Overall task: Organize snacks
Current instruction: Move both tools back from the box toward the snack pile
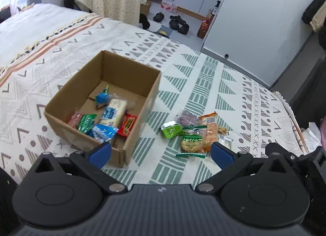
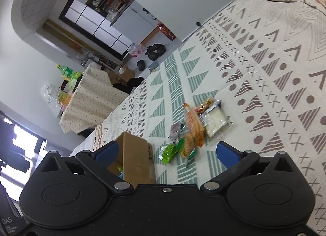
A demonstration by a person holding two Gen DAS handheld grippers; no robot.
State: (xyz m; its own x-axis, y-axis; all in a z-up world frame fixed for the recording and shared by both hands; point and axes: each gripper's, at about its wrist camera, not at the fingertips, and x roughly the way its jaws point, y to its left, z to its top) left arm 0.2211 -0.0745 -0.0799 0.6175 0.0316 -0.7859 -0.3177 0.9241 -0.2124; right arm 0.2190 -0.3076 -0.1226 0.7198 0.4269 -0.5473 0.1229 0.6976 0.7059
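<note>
Black grippers, blue-padded fingers (image 1: pixel 101 152), silver rivets

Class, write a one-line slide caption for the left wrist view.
Open left tongs hover over a patterned bedspread, between a cardboard box of wrapped snacks and a loose snack pile.

One cardboard box (image 1: pixel 130 85) ahead-left of jaws, about eight snack packets (image 1: pixel 111 113) inside; roughly six packets (image 1: pixel 191 140) loose between jaws.
</note>
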